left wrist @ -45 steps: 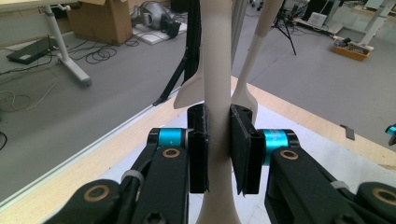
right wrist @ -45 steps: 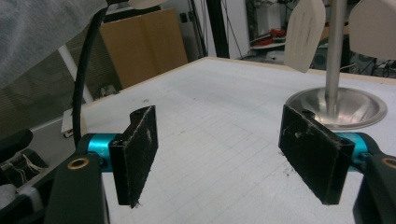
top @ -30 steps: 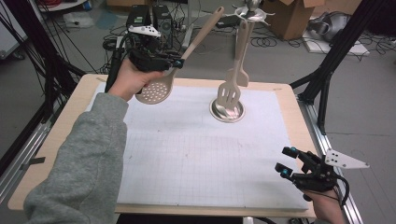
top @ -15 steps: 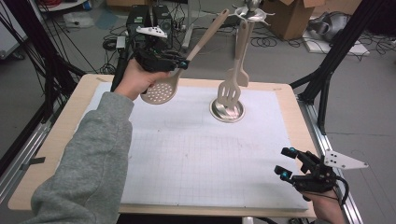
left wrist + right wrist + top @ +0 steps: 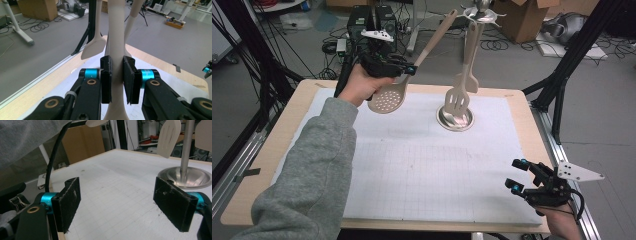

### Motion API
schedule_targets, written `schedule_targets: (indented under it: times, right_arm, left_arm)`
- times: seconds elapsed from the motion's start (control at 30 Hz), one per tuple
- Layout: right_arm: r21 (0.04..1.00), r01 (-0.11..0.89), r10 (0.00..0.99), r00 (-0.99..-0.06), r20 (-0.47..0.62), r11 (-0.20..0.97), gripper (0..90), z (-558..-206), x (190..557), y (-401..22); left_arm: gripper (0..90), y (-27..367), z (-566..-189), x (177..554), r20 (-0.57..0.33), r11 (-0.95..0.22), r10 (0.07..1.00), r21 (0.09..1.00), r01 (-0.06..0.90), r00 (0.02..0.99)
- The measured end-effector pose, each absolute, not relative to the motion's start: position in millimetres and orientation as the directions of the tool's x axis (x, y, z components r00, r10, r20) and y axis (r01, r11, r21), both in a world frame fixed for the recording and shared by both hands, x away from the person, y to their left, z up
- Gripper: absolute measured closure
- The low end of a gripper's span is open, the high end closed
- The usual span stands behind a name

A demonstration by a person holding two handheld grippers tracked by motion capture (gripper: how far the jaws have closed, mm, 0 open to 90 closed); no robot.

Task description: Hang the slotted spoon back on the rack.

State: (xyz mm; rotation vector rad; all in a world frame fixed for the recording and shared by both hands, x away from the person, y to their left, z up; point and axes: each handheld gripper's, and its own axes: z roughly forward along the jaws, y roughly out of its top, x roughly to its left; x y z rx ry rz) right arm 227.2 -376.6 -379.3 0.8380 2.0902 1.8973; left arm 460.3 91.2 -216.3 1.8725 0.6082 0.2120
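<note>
**A:** Start nearest the person. What is at the near right corner of the table (image 5: pixel 267 165)?

**B:** The right gripper (image 5: pixel 524 176), held in a hand at that corner. Its jaws are spread wide with nothing between them; in the right gripper view (image 5: pixel 120 205) only the white gridded mat (image 5: pixel 422 165) lies in the gap.

**A:** Any writing or labels?

**B:** None I can read, neither on the mat nor on the cardboard boxes (image 5: pixel 524 17) on the floor beyond.

**A:** And farther out?

**B:** Near the far left corner the left gripper (image 5: pixel 409 67) is clenched on the handle of a beige slotted spoon (image 5: pixel 388 99). In the left gripper view (image 5: pixel 117 82) the handle runs upright between the two black pads, both pressing on it, just above where it widens toward the bowl. The perforated bowl hangs below the jaws, over the mat's far left part, and the handle slants up and away toward the rack top.

**A:** What stands near it?

**B:** A metal utensil stand (image 5: pixel 456 119) on a round base toward the far edge, right of the spoon. A slotted turner (image 5: pixel 458 97) and another beige utensil (image 5: pixel 471 80) hang from it, close to the spoon's handle tip.
</note>
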Motion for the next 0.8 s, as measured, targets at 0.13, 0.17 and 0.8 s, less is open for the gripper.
schedule_targets:
  times: [0.13, 0.17, 0.8]
  right_arm:
    - [0.961, 0.277, 0.530, -0.817, 0.227, 0.015, 21.1, -380.3, 226.9, -377.7]
    - [0.961, 0.275, 0.531, -0.817, 0.225, 0.016, 21.1, -380.7, 226.9, -378.0]
    - [0.957, 0.289, 0.547, -0.803, 0.237, 0.008, 21.1, -385.0, 226.9, -383.5]
  left_arm:
    - [77.6, 90.3, -219.0, 463.7, -0.142, -0.272, 0.496, 0.911, 0.309, 0.856]
    - [77.6, 90.0, -219.6, 464.2, -0.144, -0.272, 0.496, 0.911, 0.310, 0.856]
    - [77.7, 81.2, -229.4, 479.5, -0.199, -0.276, 0.439, 0.898, 0.342, 0.876]
